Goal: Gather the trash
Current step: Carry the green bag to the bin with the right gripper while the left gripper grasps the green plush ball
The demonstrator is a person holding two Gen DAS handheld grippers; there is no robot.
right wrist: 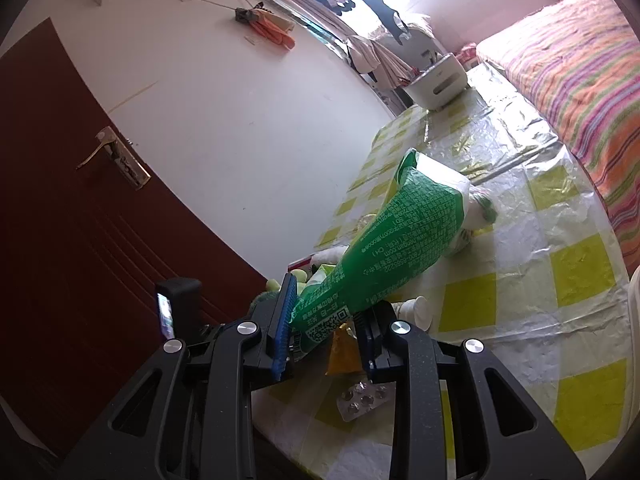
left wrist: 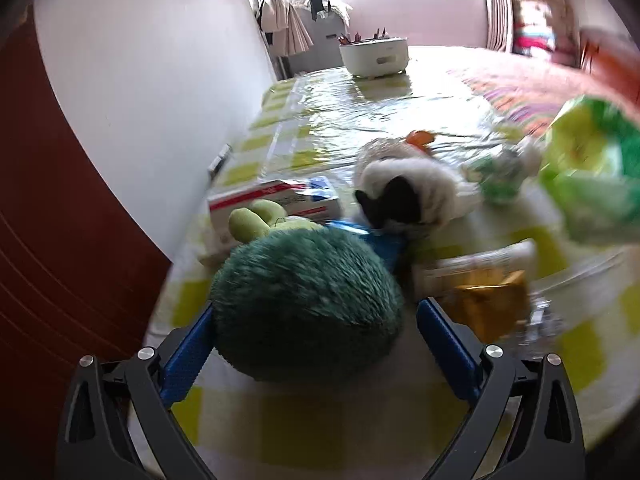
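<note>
My right gripper [right wrist: 326, 326] is shut on a green plastic wrapper [right wrist: 404, 240] and holds it raised above the table; the wrapper also shows blurred at the right in the left wrist view [left wrist: 592, 176]. My left gripper [left wrist: 316, 320] is open, its blue pads on either side of a dark green plush toy [left wrist: 308, 304] without squeezing it. Other trash lies on the table: a gold wrapper [left wrist: 492, 304], a white tube [left wrist: 476, 264], a blister pack [right wrist: 362, 398] and crumpled green-white wrapping [left wrist: 500, 176].
A black-and-white plush [left wrist: 408, 188] and a red-white box [left wrist: 276, 200] lie beyond the green plush. A white pot [left wrist: 374, 56] stands at the table's far end. A white wall and brown door [right wrist: 80, 240] are at left, a striped bed [right wrist: 580, 80] at right.
</note>
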